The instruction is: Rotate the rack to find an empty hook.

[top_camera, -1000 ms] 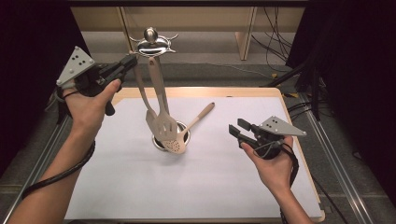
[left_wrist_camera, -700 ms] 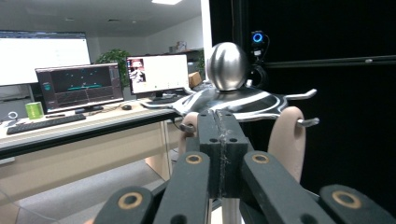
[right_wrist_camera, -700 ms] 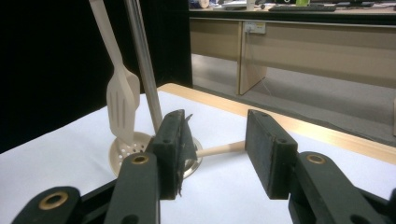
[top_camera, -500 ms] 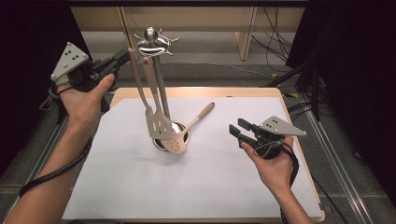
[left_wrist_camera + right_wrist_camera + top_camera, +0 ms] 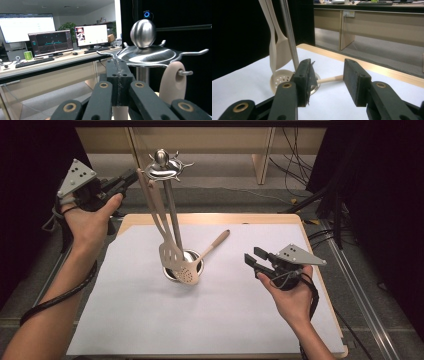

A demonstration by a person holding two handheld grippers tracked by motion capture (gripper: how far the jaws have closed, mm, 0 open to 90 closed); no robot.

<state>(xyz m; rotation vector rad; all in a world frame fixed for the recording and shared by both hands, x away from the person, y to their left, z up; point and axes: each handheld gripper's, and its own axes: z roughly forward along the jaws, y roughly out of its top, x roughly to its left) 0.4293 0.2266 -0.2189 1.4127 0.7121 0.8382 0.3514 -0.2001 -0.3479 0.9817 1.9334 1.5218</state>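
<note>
Left gripper (image 5: 131, 175): I hold it closed, empty, beside the rack's top disc (image 5: 162, 169).
Hanging utensils (image 5: 172, 254): right of it, long axes vertical.
Right gripper (image 5: 252, 261): open, empty, farther off.

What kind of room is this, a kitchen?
Probably an office or lab, not a kitchen. Past the utensil stand are desks with monitors and a keyboard, and the stand sits on a paper-covered table under a camera.

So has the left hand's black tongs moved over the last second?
Yes. The left tongs have risen and drifted slightly left, from level with the steel rack's hooked top disc to beside its ball, while shut.
</note>
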